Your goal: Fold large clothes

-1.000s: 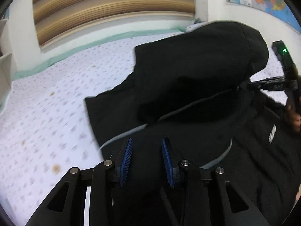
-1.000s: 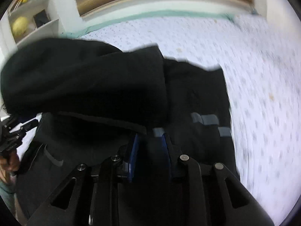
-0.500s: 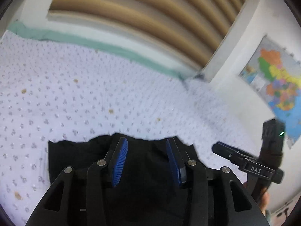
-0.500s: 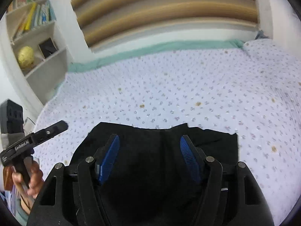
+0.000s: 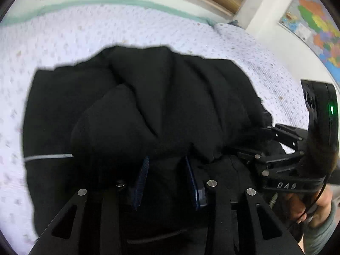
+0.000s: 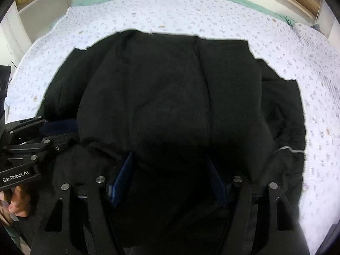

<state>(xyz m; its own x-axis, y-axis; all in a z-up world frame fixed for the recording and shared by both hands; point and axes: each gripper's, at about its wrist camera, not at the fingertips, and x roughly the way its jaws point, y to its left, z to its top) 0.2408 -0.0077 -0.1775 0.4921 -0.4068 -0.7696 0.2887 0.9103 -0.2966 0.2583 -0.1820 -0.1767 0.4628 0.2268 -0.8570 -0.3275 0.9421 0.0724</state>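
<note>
One black garment (image 6: 170, 97) lies bunched on the bed (image 6: 191, 14), near its middle, with thick soft folds and a rounded upper layer that is doubled over the lower part. One thin grey stripe (image 5: 47, 156) runs along its left side in the left wrist view, and a similar grey trim shows at its right edge in the right wrist view. The bed sheet is pale lilac with many small printed dots and some brown spots, and a green border runs along the far edge.

Two tongs are seen, both black with blue ribbed pads. The left tongs (image 5: 165, 180) are released, the pads apart with dark fabric lying between them but not pinched. The right tongs (image 6: 170, 178) are released too, spread wide over the cloth. One colourful map (image 5: 314, 19) hangs on the wall, and one white shelf (image 6: 46, 10) stands beside the bed.
</note>
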